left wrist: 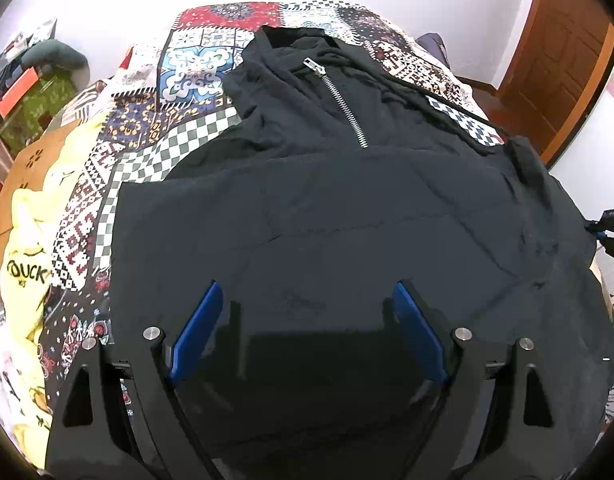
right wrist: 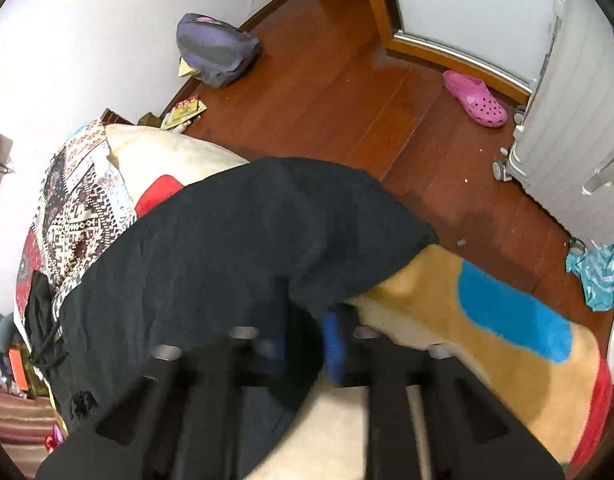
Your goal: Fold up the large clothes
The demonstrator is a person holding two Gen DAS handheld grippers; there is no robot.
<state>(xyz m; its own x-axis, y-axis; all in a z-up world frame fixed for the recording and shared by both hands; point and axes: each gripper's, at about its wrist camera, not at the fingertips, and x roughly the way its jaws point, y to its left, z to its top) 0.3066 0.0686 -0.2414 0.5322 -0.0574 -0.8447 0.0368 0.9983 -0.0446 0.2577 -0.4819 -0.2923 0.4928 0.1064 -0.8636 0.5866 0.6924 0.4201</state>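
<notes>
**Black zip garment spread on patterned bed, right fingers pinched on its edge**

The bed point(left wrist: 195, 92) is the landmark: a broad surface under a patchwork cover of checks, tiles and geometric prints, its far end against a white wall. Around it runs reddish wooden floor point(right wrist: 347, 92), with clear boards between the bed's side and a white ribbed suitcase point(right wrist: 567, 152).

The black garment point(left wrist: 327, 220) lies flat across most of the bed, soft and matte with faint creases, a silver zip point(left wrist: 339, 100) running down from its collar at the bed's far end. One edge hangs over the bed's side, above a tan fleece blanket point(right wrist: 447, 288) with blue and red patches.

A yellow printed cloth point(left wrist: 27, 240) is bunched at the bed's left edge. On the floor beyond the bed sit a purple backpack point(right wrist: 217, 50) and a pink clog point(right wrist: 477, 102).

The left gripper point(left wrist: 307, 312) hovers over the garment's near part, blue fingers point(left wrist: 195, 332) spread wide, holding nothing. The right gripper point(right wrist: 307, 340), blurred, has its fingers closed tight on the garment's overhanging edge.
</notes>
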